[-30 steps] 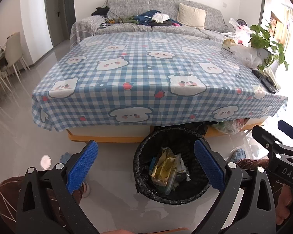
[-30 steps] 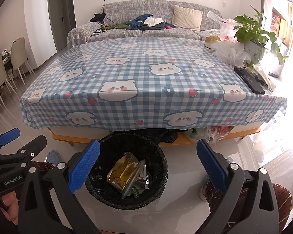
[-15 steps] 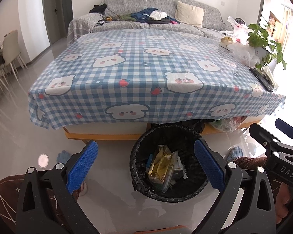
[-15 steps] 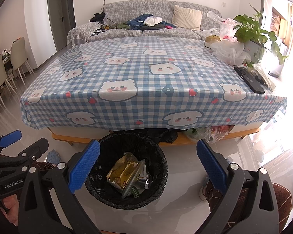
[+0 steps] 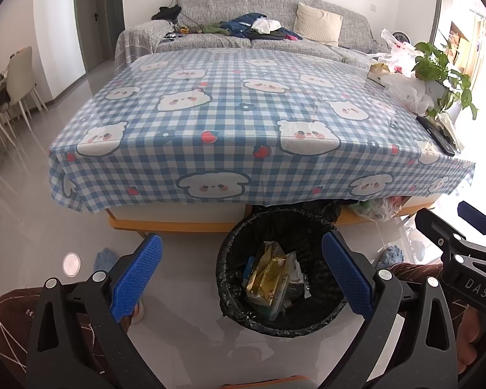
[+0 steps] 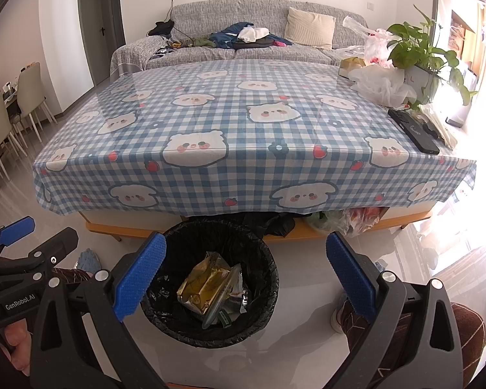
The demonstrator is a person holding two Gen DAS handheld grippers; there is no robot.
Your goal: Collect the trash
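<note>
Between the wide, empty jaws of the right gripper (image 6: 245, 272) stands the bin (image 6: 210, 283) with a foil wrapper (image 6: 207, 283) inside. Left gripper (image 5: 241, 274) gapes too. Such wrappers seem light, crinkly, slippery; pinch an edge.

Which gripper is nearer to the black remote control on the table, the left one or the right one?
Right. The right gripper hangs over the trash bin, below and left of the remote control; the left gripper is farther left.

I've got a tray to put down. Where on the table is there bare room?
The checked tablecloth is bare from its left edge past the middle. The right edge is crowded: white plastic bags, potted plant, black remotes.
</note>
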